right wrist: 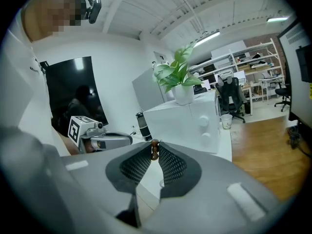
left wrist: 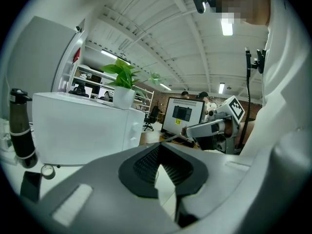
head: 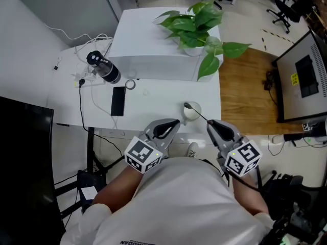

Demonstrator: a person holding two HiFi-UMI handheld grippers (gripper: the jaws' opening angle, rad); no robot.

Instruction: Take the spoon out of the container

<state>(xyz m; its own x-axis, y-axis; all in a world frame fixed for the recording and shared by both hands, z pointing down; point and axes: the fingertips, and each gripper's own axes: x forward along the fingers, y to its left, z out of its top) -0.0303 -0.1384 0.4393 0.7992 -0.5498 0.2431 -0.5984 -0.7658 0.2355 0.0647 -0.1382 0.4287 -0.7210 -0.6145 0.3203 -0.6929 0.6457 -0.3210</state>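
A small white cup (head: 194,113) stands near the table's front edge. A spoon (head: 188,106) slants over it, its dark bowl above the cup's far left rim and its thin handle running down to my right gripper (head: 210,123). That gripper is shut on the handle; in the right gripper view the brown handle end (right wrist: 154,150) sticks up between the pads. I cannot tell whether the bowl still touches the cup. My left gripper (head: 176,122) hovers just left of the cup, apart from it, jaws shut with nothing in them. In the left gripper view the right gripper (left wrist: 187,130) holds the spoon level.
A black phone (head: 118,100), a tape roll (head: 131,84), a black bottle (head: 102,65) and cables lie on the table's left half. A white box (head: 153,45) with a potted plant (head: 196,22) stands at the back. A monitor (head: 306,78) is on the right.
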